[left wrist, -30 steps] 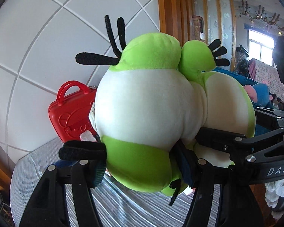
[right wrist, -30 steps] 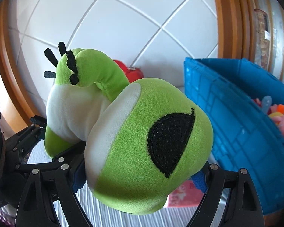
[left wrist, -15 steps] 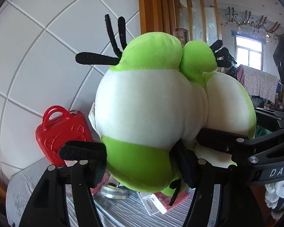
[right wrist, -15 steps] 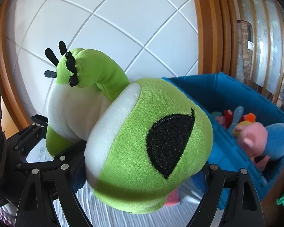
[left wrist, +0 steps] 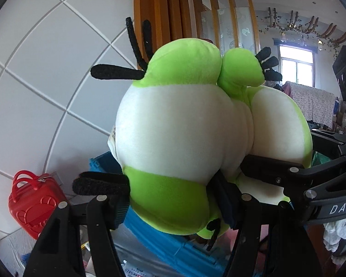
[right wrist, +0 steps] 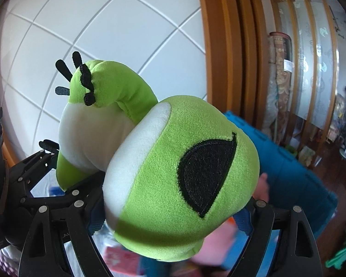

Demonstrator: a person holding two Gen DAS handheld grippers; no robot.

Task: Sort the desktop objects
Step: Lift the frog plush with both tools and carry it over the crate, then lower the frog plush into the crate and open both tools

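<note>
A big green and white plush toy (left wrist: 184, 133) with black felt lashes fills both views. My left gripper (left wrist: 173, 203) is shut on its lower white-and-green end. My right gripper (right wrist: 173, 221) is shut on its other end (right wrist: 173, 173), which bears a black eye patch. Both hold it in the air. A blue plastic crate (right wrist: 283, 168) lies below and to the right of it, and also shows under the toy in the left wrist view (left wrist: 163, 240). The right gripper's black frame (left wrist: 311, 184) shows at the right of the left wrist view.
A red toy suitcase (left wrist: 34, 205) stands by the white tiled wall (left wrist: 46, 69) at lower left. Pink and red items (right wrist: 117, 258) lie blurred under the toy. A wooden door frame (right wrist: 221, 57) rises behind the crate. A striped tablecloth (left wrist: 9, 251) shows at bottom left.
Both grippers have carried the plush toy to the right. The red suitcase has slid to the far left, and the blue crate now lies under the toy.
</note>
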